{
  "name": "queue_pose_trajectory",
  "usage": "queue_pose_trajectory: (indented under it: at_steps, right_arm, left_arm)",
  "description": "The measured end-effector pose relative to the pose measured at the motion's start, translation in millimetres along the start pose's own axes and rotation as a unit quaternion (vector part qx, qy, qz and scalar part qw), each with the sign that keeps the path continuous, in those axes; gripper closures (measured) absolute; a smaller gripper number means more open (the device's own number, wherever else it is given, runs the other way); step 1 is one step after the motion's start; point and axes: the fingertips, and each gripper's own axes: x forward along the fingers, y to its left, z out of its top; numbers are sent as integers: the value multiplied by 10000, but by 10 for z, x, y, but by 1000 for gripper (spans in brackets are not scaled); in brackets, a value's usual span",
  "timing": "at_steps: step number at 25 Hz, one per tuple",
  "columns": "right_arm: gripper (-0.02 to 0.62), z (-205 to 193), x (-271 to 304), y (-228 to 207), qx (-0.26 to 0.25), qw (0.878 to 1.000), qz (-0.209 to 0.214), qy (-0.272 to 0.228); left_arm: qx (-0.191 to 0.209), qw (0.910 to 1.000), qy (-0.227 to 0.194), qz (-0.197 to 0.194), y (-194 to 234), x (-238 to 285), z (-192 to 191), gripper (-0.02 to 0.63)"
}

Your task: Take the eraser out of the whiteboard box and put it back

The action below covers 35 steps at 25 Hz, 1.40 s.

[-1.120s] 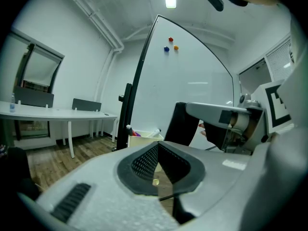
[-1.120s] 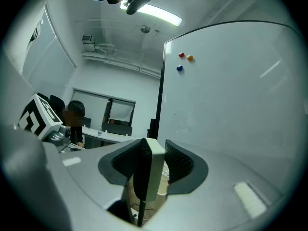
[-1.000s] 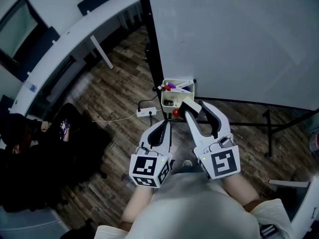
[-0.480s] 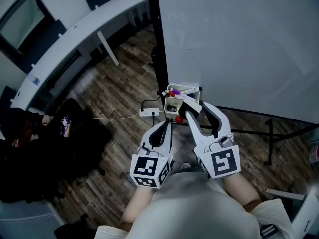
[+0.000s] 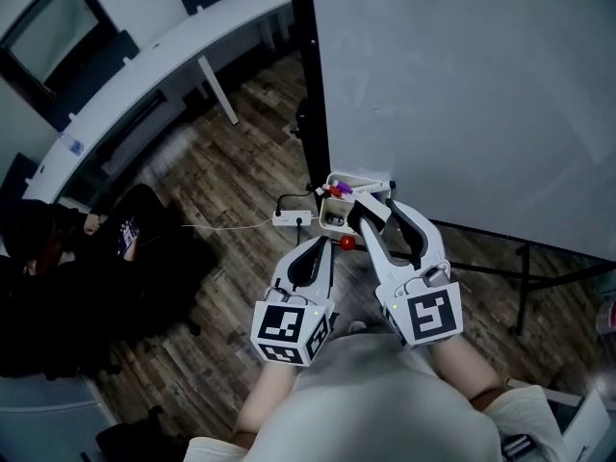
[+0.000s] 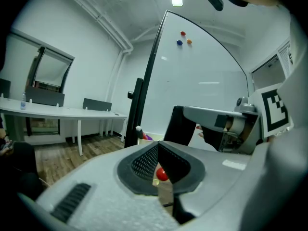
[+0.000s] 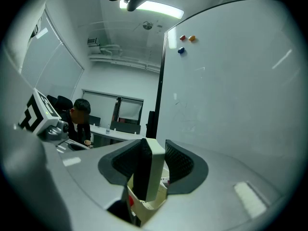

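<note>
My right gripper (image 5: 381, 216) is shut on the eraser (image 5: 369, 206), a white block with a black felt face, held upright between the pads (image 7: 179, 163). In the right gripper view the eraser (image 7: 150, 171) stands just above the open cream box (image 7: 147, 209). The white whiteboard box (image 5: 336, 200) holds coloured markers (image 5: 333, 190) and hangs at the board's lower left corner, right in front of the eraser. My left gripper (image 5: 314, 249) is shut and empty, just short of the box and to its left. A small red ball (image 6: 162, 174) shows past its tips.
The whiteboard (image 5: 462, 85) fills the right, with a black post (image 5: 314, 75) along its left edge and stand legs (image 5: 525, 268) below. A power strip (image 5: 293, 218) lies on the wooden floor. A curved white desk (image 5: 144, 65) and a seated person (image 5: 38, 258) are at the left.
Both grippers have edged forward toward the whiteboard, the eraser still held. The box now lies closer to the right gripper's tips.
</note>
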Motion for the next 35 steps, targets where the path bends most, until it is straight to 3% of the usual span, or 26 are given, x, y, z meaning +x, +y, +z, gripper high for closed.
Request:
queue_pose_trajectory:
  at_steps: [13,35]
  right_arm:
    - [430,-231,88,-77,69,9996,159,204]
    - [430,-651,158,-68,133,9976,230,634]
  left_arm:
    - [-108,9998,11,194,55,135,-36,604]
    - [-115,9997,63,199,59,201,-91,606]
